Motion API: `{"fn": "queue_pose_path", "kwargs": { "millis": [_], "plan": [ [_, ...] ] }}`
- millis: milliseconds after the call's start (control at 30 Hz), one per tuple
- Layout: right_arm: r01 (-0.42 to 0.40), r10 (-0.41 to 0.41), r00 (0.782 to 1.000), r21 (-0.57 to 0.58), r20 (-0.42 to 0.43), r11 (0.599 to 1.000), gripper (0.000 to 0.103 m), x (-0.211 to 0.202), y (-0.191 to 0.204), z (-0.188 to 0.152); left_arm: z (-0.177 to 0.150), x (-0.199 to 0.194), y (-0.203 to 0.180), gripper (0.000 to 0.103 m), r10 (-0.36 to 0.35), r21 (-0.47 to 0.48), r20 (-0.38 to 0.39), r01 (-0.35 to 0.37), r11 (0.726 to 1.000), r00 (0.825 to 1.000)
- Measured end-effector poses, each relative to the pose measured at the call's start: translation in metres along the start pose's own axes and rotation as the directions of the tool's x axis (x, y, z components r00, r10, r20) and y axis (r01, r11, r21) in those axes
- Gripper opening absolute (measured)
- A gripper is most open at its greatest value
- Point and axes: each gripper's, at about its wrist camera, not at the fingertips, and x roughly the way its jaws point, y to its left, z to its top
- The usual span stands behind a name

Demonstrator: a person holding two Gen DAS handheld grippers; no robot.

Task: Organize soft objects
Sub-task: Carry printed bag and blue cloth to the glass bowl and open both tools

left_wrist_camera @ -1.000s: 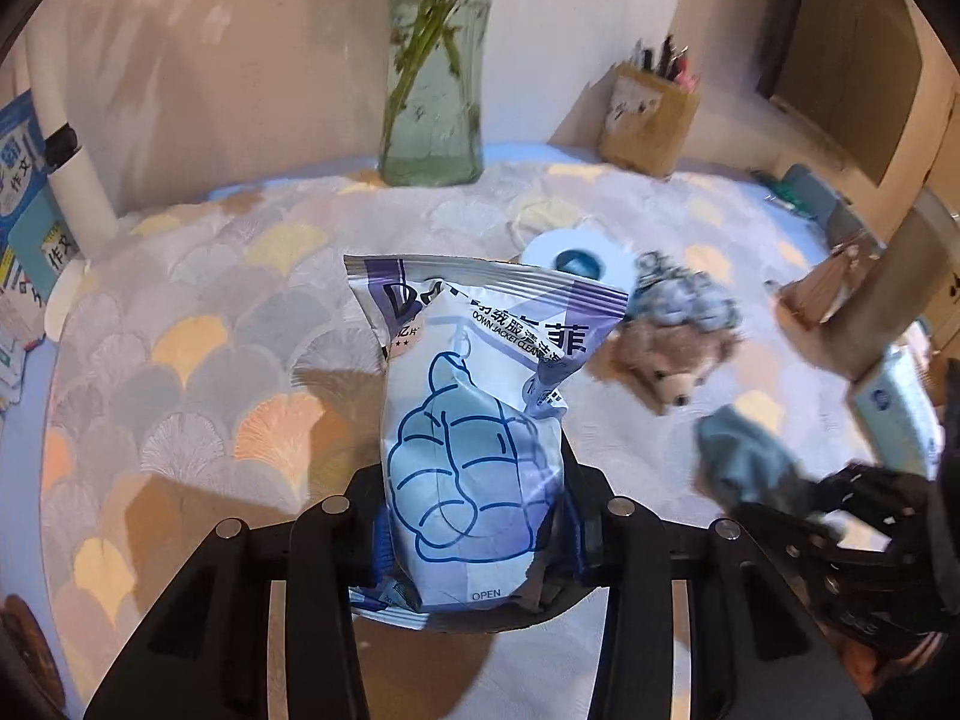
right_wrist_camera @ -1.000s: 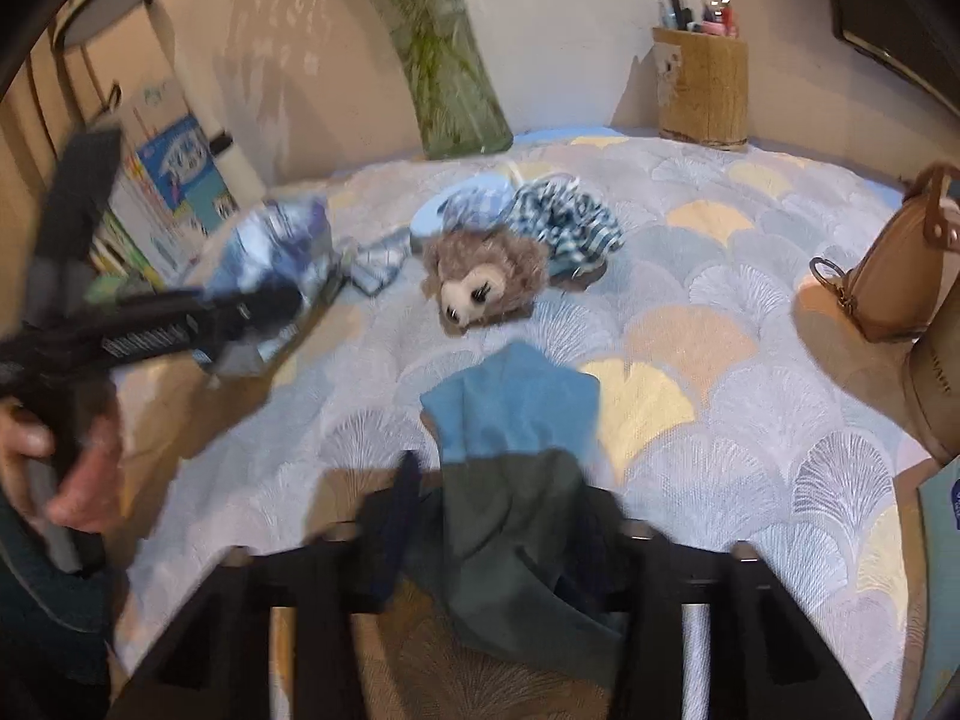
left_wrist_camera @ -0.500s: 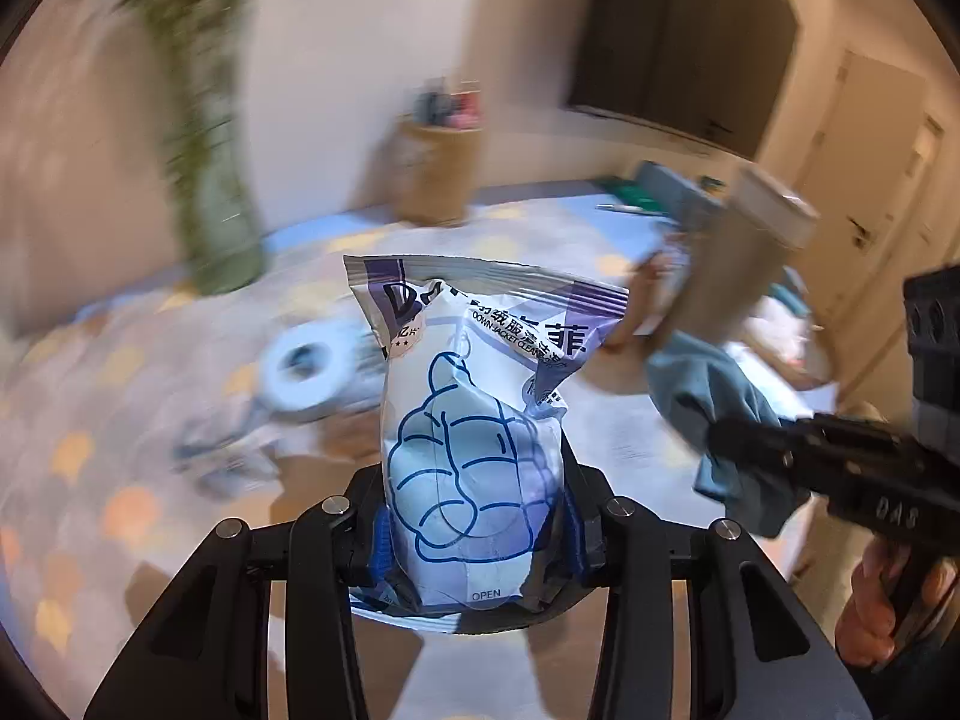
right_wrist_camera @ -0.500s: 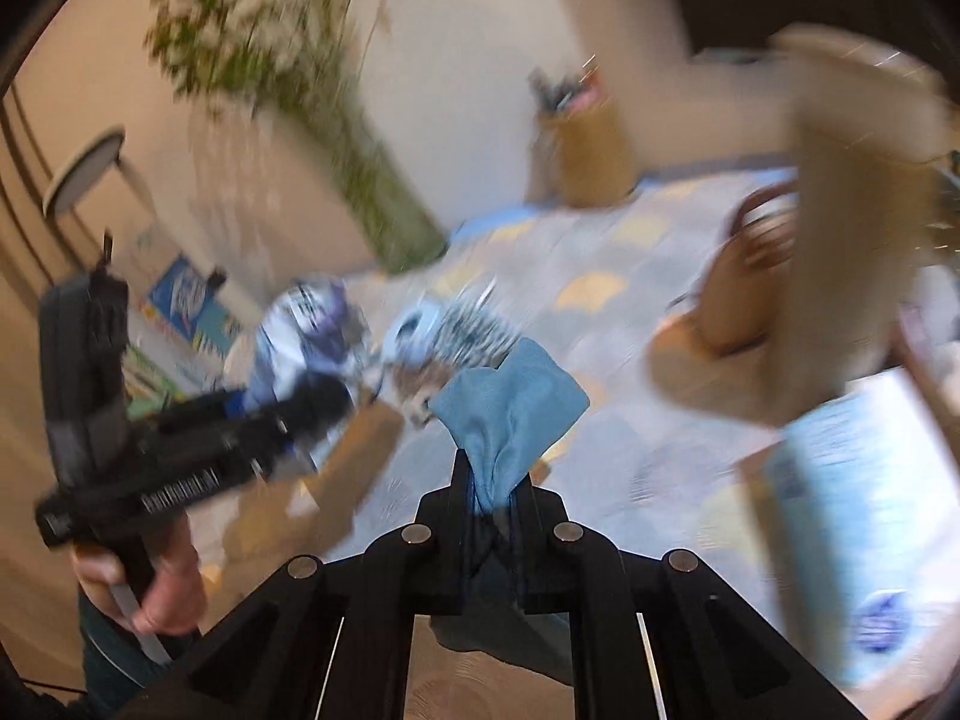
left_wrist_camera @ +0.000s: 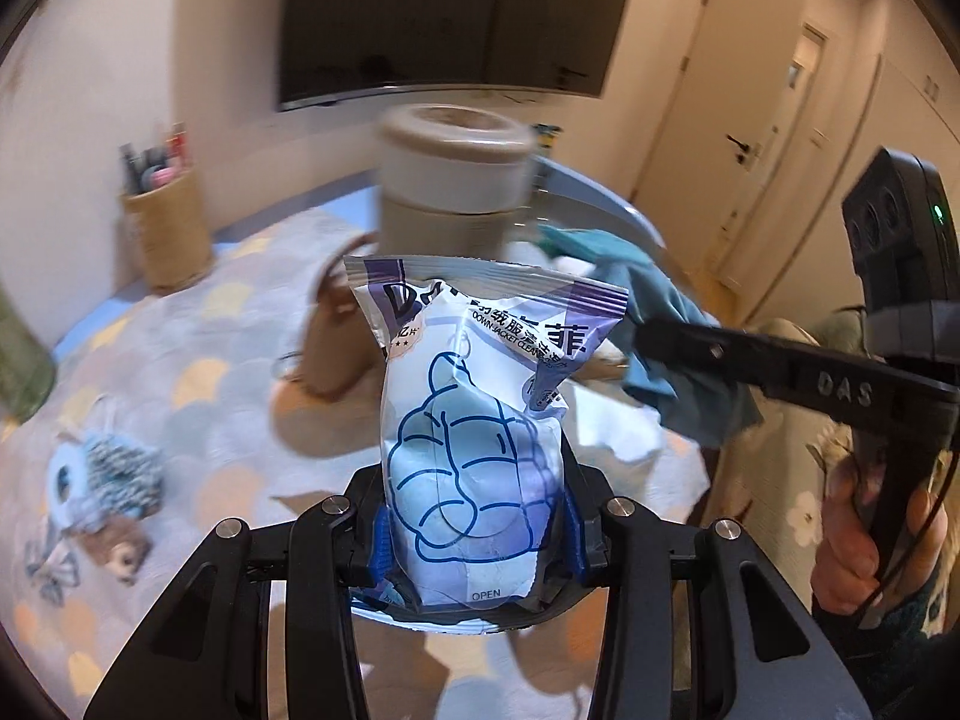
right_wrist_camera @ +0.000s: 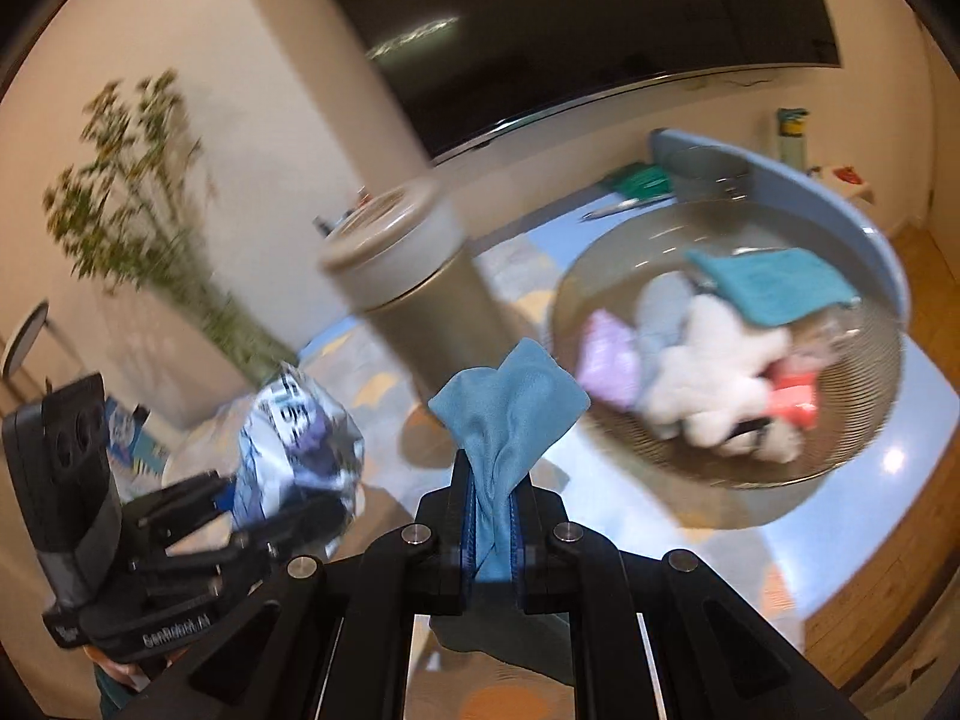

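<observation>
My left gripper (left_wrist_camera: 474, 531) is shut on a white and purple plastic packet (left_wrist_camera: 480, 420) printed with a blue jacket drawing, held upright above the table. My right gripper (right_wrist_camera: 493, 531) is shut on a light blue cloth (right_wrist_camera: 507, 408) that bunches up above its fingers. A round metal basket (right_wrist_camera: 606, 432) lies ahead and to the right of the right gripper, holding a teal cloth (right_wrist_camera: 771, 285), a white plush and other soft pieces. In the left wrist view the right gripper (left_wrist_camera: 645, 330) with the blue cloth (left_wrist_camera: 690, 402) hangs to the right of the packet.
A tall beige lidded canister (left_wrist_camera: 456, 180) stands just ahead, also the canister (right_wrist_camera: 414, 294) left of the basket. A brown handbag (left_wrist_camera: 336, 348), a pen holder (left_wrist_camera: 165, 228) and a plush bear (left_wrist_camera: 114, 504) rest on the patterned tablecloth. A glass vase of green stems (right_wrist_camera: 156, 240) stands far left.
Both grippers swung right and rose, away from the bear and vase toward the canister and basket. The right gripper closed tight on the blue cloth and lifted it off the table.
</observation>
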Motion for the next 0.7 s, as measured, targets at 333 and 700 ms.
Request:
{"fn": "queue_pose_path", "kwargs": {
  "millis": [333, 700],
  "plan": [
    [0.101, -0.104, 0.989, 0.027, 0.103, 0.994, 0.009, -0.028, -0.048, 0.05, 0.051, 0.026, -0.072, 0.039, -0.041, 0.116, 0.024, 0.038, 0.993, 0.999],
    [0.178, -0.194, 0.976, 0.148, 0.103, 0.973, 0.009, -0.002, -0.111, 0.122, 0.112, 0.085, -0.096, 0.039, 0.106, 0.116, 0.094, -0.117, 0.986, 0.99]
  ]
}}
